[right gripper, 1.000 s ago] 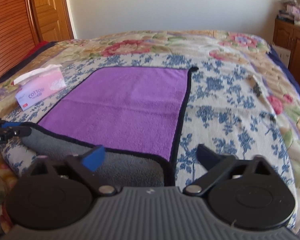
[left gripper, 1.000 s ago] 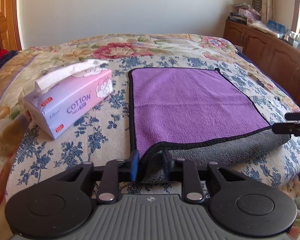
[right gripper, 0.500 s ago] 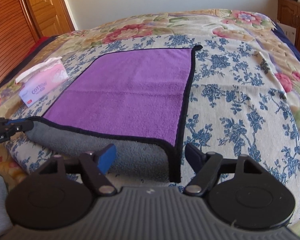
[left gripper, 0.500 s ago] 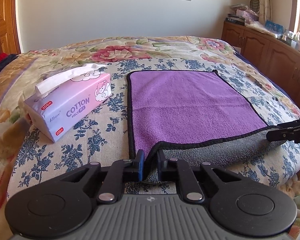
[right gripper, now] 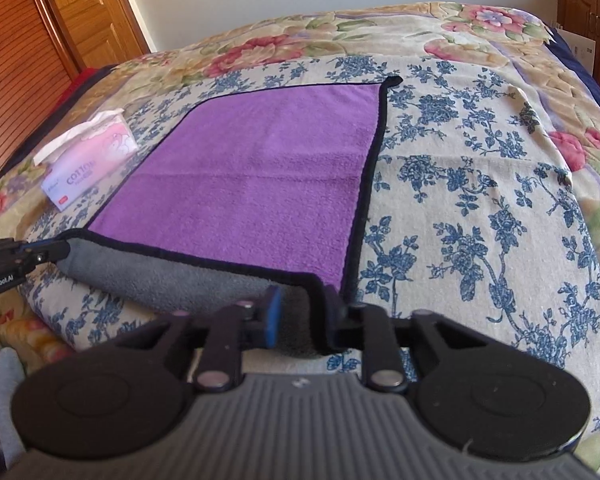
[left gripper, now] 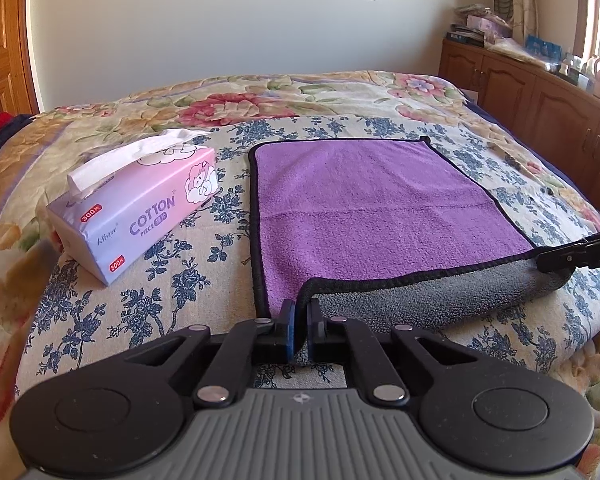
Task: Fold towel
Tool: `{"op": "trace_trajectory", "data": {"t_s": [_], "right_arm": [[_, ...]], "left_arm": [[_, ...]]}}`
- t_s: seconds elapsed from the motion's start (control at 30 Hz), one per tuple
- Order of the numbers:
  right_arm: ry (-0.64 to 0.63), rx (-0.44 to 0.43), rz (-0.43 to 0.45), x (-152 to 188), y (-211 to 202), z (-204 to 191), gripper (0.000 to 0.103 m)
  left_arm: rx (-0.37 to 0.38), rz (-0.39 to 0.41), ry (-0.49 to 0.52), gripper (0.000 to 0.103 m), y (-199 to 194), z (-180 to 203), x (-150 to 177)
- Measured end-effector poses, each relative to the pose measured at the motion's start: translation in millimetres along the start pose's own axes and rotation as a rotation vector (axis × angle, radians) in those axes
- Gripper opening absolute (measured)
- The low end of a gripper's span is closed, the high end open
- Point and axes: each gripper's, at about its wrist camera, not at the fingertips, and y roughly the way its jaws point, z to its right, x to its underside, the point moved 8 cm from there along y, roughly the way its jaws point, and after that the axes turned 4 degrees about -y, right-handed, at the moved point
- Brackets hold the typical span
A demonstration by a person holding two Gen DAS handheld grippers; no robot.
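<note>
A purple towel (left gripper: 372,208) with a black hem and a grey underside lies flat on the bed; it also shows in the right wrist view (right gripper: 260,176). Its near edge is turned up, showing grey. My left gripper (left gripper: 300,322) is shut on the towel's near left corner. My right gripper (right gripper: 302,316) has closed in around the near right corner, with the grey fold and hem between its fingers. The right gripper's fingertips (left gripper: 556,258) show at the right edge of the left wrist view. The left gripper's tip (right gripper: 40,252) shows at the left of the right wrist view.
A pink tissue pack (left gripper: 136,208) lies on the floral bedspread (left gripper: 112,312) left of the towel, also seen in the right wrist view (right gripper: 88,164). A wooden cabinet (left gripper: 540,96) runs along the right side. A wooden door (right gripper: 84,12) stands at the far left.
My left gripper closed on the near left corner. My right gripper moved forward and narrowed from wide open onto the near right corner. The near edge has lifted slightly.
</note>
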Motion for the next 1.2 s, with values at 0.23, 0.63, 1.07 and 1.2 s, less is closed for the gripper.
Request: {"op": "trace_trajectory", "data": {"t_s": [0.23, 0.63, 1.07, 1.2], "right_arm": [[-0.032, 0.015, 0.016, -1.9, -4.5, -3.1, 0.005], [-0.025, 0.01, 0.088, -14.7, -14.8, -5.6, 0.004], [-0.078, 0.028, 0.213, -39.8, -32.4, -20.1, 0.004], [-0.088, 0.023, 0.258, -46.4, -39.6, -23.1, 0.004]], "left_arm": [[-0.011, 0.012, -0.006, 0.006, -5.9, 1.9, -1.6], [-0.066, 0.029, 0.015, 0.006, -16.6, 13.0, -17.6], [-0.089, 0.049, 0.006, 0.006, -26.1, 14.9, -30.3], [-0.08, 0.074, 0.006, 0.006, -29.5, 16.4, -37.8]]}}
